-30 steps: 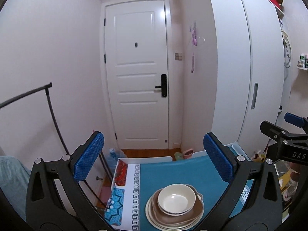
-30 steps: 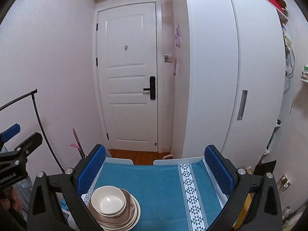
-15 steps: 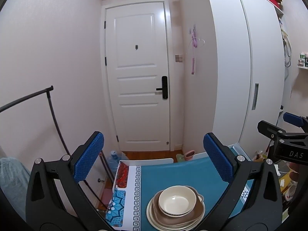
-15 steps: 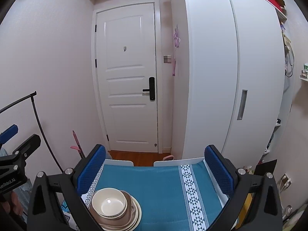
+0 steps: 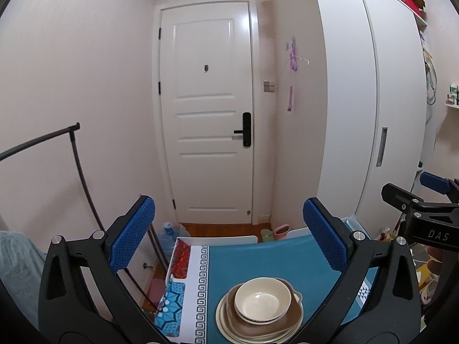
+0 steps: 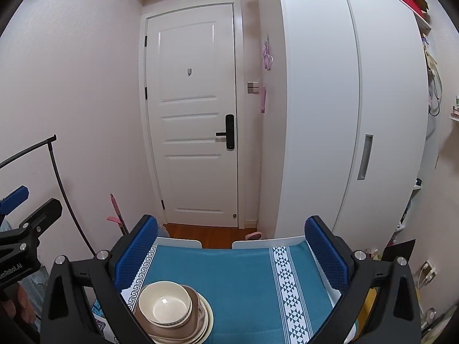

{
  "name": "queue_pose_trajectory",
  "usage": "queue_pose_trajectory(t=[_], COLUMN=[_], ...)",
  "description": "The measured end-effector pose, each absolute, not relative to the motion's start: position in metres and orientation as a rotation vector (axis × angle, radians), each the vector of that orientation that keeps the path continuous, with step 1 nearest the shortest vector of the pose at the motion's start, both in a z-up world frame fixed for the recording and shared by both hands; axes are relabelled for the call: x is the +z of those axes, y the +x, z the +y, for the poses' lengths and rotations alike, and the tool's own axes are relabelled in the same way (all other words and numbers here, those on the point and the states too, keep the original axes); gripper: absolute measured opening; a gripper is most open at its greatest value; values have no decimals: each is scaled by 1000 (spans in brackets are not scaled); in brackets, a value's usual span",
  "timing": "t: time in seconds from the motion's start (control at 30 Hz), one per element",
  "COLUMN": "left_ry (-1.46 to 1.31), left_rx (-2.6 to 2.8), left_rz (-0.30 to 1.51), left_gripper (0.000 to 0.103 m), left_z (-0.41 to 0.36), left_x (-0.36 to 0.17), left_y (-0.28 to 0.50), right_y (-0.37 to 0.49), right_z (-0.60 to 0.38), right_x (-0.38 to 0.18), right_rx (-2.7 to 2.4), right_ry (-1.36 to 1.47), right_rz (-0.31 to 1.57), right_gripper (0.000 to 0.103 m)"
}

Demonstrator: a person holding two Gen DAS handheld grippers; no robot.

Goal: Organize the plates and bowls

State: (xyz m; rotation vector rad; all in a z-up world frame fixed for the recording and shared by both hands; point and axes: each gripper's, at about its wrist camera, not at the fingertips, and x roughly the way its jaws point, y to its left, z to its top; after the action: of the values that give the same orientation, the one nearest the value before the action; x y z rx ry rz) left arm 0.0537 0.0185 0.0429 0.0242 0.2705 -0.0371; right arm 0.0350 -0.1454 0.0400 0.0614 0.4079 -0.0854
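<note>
The bowls (image 5: 259, 304) sat nested on the plates (image 5: 258, 334) in one stack on the surface (image 6: 243, 281). Both my left hand-held gripper (image 5: 229, 240) and right hand-held gripper (image 6: 232, 253) hung spread apart, empty. I judged the job nearly finished.

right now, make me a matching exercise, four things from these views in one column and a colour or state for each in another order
Things:
1. top bowl
2. eared dish under it
3. tablecloth
4. left gripper

Colours or states:
A. teal
B. open, holding nothing
C. brown
D. cream, empty

Pairs: 1-D, 2-C, 3-A, 4-B
</note>
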Motion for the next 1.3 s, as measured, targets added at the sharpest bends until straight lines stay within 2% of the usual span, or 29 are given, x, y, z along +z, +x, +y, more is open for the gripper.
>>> queue_pose_trajectory(t=[1.3], left_ry=[21], left_rx=[-25], left_rz=[284], left_gripper=[103], left_z=[22], left_x=[39], left_y=[63], right_y=[38], right_z=[-148], right_x=[41], right_rx=[-70], right_ry=[68], right_rz=[415], right_gripper=[102])
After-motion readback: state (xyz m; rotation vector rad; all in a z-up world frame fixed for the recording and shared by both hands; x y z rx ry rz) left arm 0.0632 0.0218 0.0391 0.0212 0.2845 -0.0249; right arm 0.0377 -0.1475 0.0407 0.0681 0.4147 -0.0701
